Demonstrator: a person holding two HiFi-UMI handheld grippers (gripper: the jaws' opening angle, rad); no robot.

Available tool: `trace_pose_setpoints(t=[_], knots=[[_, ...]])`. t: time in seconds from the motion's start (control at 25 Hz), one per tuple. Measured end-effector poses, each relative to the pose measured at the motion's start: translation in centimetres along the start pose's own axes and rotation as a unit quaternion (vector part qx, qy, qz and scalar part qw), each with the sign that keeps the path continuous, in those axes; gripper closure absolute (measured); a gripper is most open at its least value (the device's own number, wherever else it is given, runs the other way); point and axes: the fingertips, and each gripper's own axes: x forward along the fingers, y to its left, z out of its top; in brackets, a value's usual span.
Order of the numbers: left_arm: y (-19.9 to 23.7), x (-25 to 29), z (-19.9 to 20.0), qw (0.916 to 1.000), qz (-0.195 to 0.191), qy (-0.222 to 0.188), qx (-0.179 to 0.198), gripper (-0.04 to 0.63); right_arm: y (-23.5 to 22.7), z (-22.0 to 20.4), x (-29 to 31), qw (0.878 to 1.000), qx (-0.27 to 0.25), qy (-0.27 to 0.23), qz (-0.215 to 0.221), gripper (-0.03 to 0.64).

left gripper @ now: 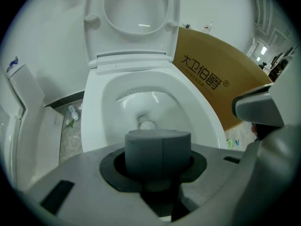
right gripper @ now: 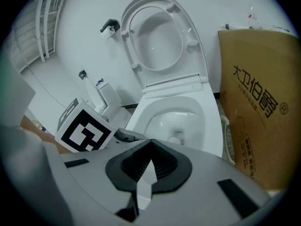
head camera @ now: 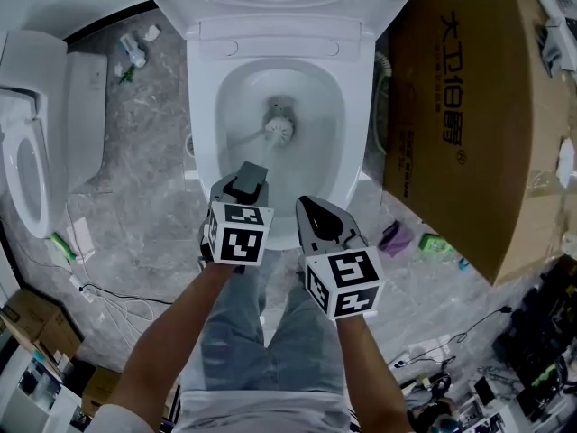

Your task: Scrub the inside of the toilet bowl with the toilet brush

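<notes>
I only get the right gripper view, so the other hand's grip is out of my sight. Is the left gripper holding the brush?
Observer: Yes, the left gripper is shut on the gray brush handle.
Operator: Where is the brush head?
Observer: The brush head sits low in the toilet bowl, at the drain.
Operator: Any clutter between toilet and box?
Observer: A purple item and a green one lie on the floor beside the cardboard box.

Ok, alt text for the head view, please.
Seen from above, the left gripper holds a toilet brush whose head sits at the bottom of an open white toilet bowl. The right gripper hangs empty beside it; a cardboard box stands right.
</notes>
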Motion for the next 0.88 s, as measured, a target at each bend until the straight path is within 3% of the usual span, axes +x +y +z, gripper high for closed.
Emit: trace_pose_setpoints(t=[0.44,0.88], knots=[[-1.6,-3.6,-2.3,0.9998,0.006,-0.008,-0.019,0.437,2.3,-0.4,-2.6,1.0,-0.027,-0.001,0.014,0.618],[-4.7,-10.5,-4.3,0.9989,0.023,-0.032,-0.023,0.437,5.1,-0.3,-9.3,0.998,-0.055,-0.023,0.017,0.618]])
